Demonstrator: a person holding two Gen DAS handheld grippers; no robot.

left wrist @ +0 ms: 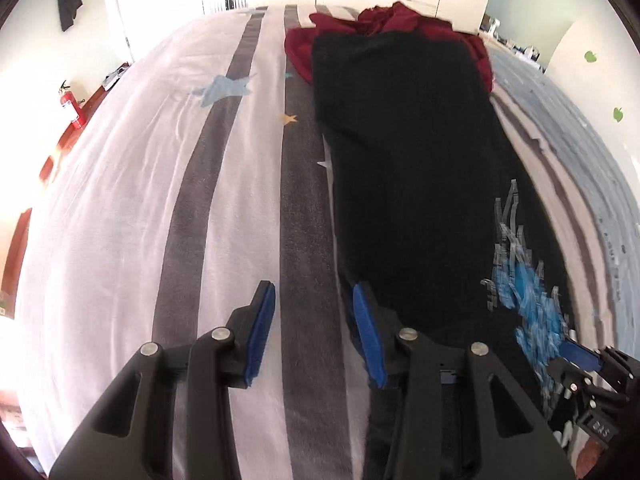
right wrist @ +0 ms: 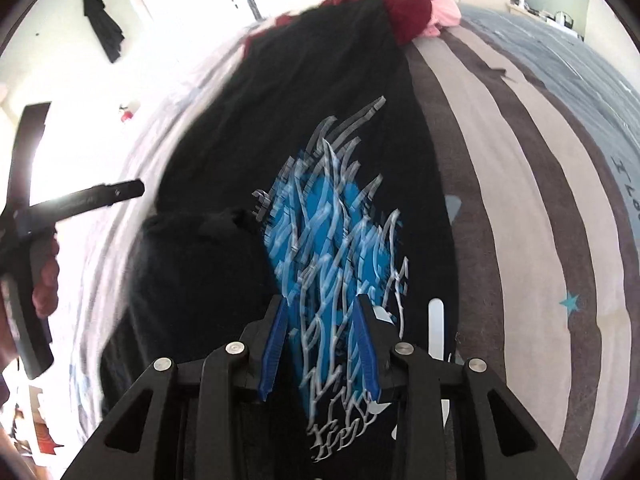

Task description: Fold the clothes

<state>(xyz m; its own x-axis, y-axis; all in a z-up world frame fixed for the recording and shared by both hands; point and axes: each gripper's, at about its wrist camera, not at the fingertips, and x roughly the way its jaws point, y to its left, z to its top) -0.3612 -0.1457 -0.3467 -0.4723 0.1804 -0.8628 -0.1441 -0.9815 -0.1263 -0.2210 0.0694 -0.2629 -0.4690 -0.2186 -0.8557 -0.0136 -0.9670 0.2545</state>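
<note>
Striped bedding (left wrist: 224, 208) covers a wide bed, with pale walls and cupboard doors behind. On it lies a black shirt (left wrist: 408, 168) drawn into a long, narrow band with a blue print (right wrist: 328, 248) near its close end. Its long axis runs straight away from both grippers toward a heap of red clothes (left wrist: 384, 24) at the far end, which it partly overlaps.

The left gripper (left wrist: 314, 332) has its jaws spread, nothing between them; it hangs over the shirt's left edge, one finger above bare bedding and the other above black cloth. The right gripper (right wrist: 322, 344) is also spread, poised over the print at the near end, gripping nothing. Motion blur makes it hard to tell whether either pad touches the fabric.

A lump of black cloth (right wrist: 200, 264) sits doubled up just left of the print, so the band looks folded lengthwise already, at least in part. Both grippers are by the near end and the far end is well apart, so any crosswise fold would likely carry the near end away along that axis. The right gripper is over the middle of the band, the left at its border.
</note>
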